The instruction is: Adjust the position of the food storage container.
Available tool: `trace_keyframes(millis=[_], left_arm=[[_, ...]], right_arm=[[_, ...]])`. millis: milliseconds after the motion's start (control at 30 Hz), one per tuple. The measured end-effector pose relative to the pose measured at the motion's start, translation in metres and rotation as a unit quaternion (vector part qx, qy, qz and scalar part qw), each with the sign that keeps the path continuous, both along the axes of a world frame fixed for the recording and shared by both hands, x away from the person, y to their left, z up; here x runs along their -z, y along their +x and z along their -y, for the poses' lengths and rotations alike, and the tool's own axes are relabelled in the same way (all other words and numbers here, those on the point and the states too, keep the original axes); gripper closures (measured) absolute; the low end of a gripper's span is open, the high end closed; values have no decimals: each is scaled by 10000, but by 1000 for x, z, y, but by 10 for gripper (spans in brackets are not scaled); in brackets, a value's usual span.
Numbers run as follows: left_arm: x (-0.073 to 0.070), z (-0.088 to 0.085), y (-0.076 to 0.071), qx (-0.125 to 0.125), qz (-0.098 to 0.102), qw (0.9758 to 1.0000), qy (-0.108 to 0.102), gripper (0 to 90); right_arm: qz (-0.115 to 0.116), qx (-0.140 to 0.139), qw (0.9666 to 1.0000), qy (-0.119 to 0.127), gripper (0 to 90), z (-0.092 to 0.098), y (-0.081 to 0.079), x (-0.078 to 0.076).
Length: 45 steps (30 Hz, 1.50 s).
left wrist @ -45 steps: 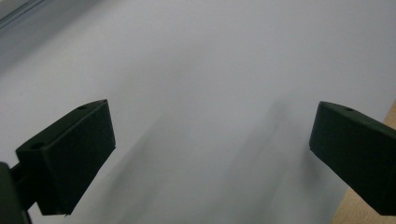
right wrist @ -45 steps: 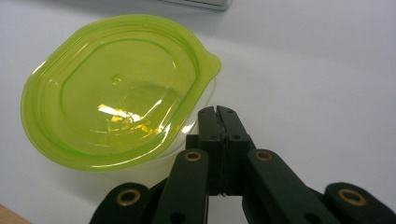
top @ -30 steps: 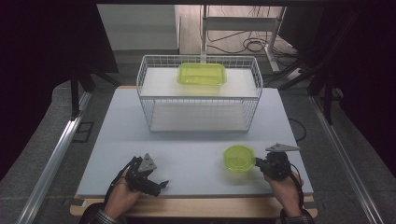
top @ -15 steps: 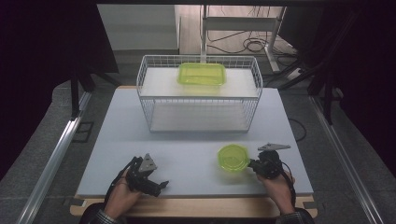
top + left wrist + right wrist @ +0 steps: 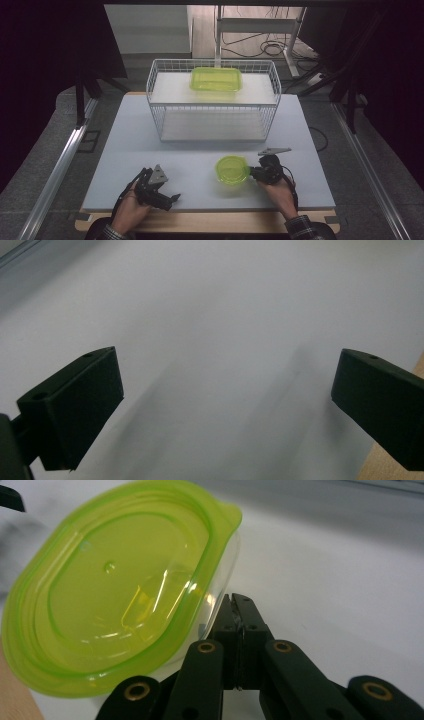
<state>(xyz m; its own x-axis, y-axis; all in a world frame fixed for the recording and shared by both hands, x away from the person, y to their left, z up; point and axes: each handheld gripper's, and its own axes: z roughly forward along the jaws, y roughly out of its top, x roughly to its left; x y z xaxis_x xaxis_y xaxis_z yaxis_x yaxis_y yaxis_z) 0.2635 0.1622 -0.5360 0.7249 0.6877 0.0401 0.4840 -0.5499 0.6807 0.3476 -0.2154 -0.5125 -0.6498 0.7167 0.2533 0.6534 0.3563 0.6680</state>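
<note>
A small clear tub with a yellow-green lid [image 5: 231, 170] [image 5: 115, 590] sits on the white table [image 5: 195, 155] near the front right. My right gripper [image 5: 251, 172] [image 5: 236, 602] is shut, jaws pressed together, with its tips against the tub's clear side wall just under the lid's rim. I cannot tell whether anything is pinched between them. My left gripper [image 5: 167, 197] [image 5: 225, 405] rests low at the front left. It is open, its jaws wide apart over bare table with nothing between them.
A white wire basket rack [image 5: 160, 95] stands across the back of the table, with a rectangular green-lidded container [image 5: 216, 79] on its upper shelf. A wooden strip [image 5: 210, 222] edges the table's front. Dark floor and metal rails lie on both sides.
My right gripper has moved left and slightly down, and the green-lidded tub has slid left with it. The left gripper has stayed put.
</note>
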Motion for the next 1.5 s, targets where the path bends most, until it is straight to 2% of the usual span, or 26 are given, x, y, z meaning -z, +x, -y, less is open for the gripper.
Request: trace_keyframes(millis=[233,400,533,733,867,1033,1167,1267,1500], left_arm=[[0,0,0,2,0,10000,7,1],[0,0,0,3,3,10000,6,1],[0,0,0,7,21,10000,5,1],[-2,1,-1,-19,71,10000,-64,3],[-4,0,-1,-82,84,9999,-102,9],[-3,1,-1,-76,81,9999,-76,9],[-3,0,-1,-81,99,9999,-65,9],[-3,0,-1,-75,108,9999,-56,9],[-1,1,-1,-37,97,9999,-9,7]], right_arm=[[-105,-229,9996,161,889,-22,7,2],[-51,-376,9992,78,888,-32,6,3],[72,-301,9995,-29,873,-27,5,0],[429,-170,9988,-158,808,-12,-1,-13],[696,-129,9972,-233,715,-3,-7,-21],[800,-85,9966,-180,589,8,-13,-27],[919,-75,9956,-181,433,13,-16,-29],[953,-76,9953,-120,314,15,-17,-28],[986,-207,9949,-94,151,14,-20,-25]])
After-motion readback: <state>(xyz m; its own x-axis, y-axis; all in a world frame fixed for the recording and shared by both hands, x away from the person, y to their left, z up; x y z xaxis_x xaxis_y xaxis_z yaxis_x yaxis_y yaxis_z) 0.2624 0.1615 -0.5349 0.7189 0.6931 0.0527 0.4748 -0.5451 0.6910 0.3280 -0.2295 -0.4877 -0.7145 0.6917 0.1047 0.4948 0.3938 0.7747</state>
